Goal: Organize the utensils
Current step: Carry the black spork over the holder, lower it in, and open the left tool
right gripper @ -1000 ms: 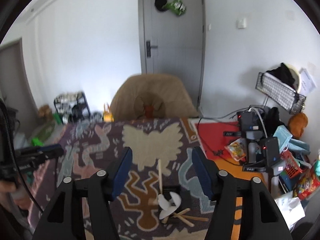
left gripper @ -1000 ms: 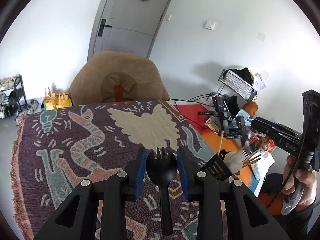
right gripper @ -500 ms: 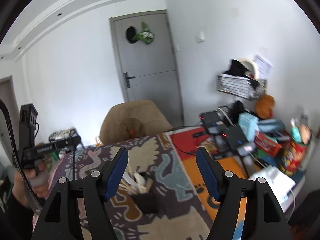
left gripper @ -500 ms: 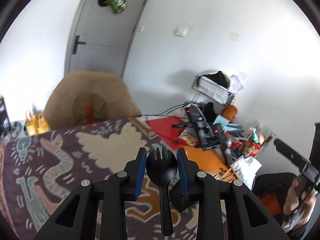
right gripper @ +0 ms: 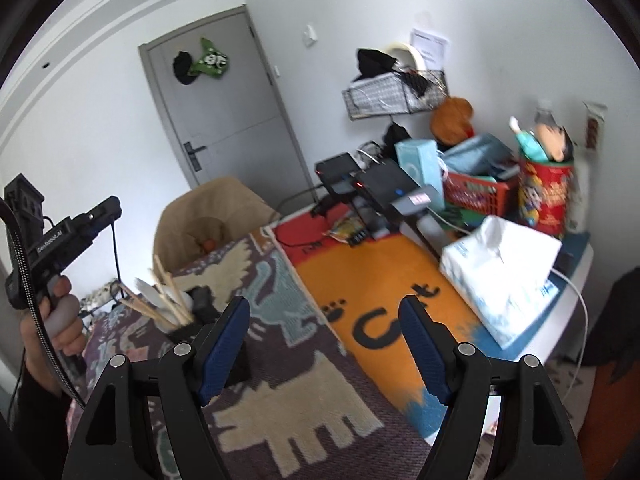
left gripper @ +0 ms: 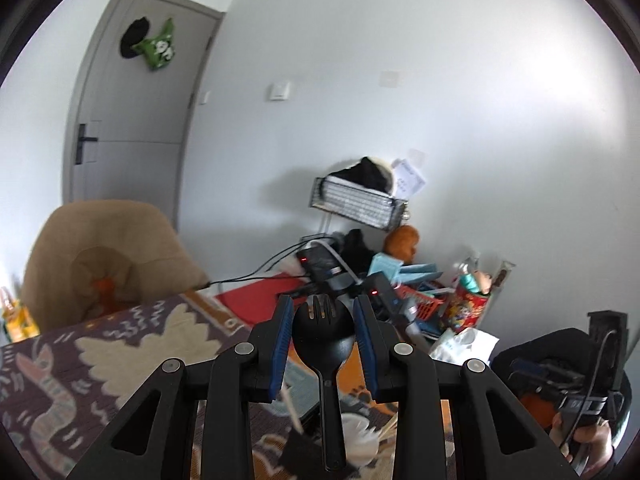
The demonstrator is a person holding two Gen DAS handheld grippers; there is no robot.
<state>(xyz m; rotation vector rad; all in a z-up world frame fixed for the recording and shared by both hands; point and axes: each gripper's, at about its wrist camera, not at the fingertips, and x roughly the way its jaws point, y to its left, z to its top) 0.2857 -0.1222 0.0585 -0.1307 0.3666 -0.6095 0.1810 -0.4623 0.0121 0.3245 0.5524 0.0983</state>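
Left fingers [left gripper: 322, 344] gripping black spork [left gripper: 323, 334] — aiming handle-first over holder [right gripper: 192, 330], descending slowly; right fingers [right gripper: 326, 344] just been opening wide, empty.

Both wrist cameras looked low along their jaws across the counter [left gripper: 120, 344], sharing the door [right gripper: 236, 108] near eleven o'clock.

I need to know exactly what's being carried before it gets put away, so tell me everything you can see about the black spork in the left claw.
The black plastic spork is one matte piece: a rounded bowl ending in short tines, narrowing to a slim handle with a small hole near the neck. It is held upright in the picture, tines away from the camera, handle running back toward it. The left claw is shut on it, blue pads pressing the bowl's two edges. Nothing else touches it; it is carried above the patterned woven rug.
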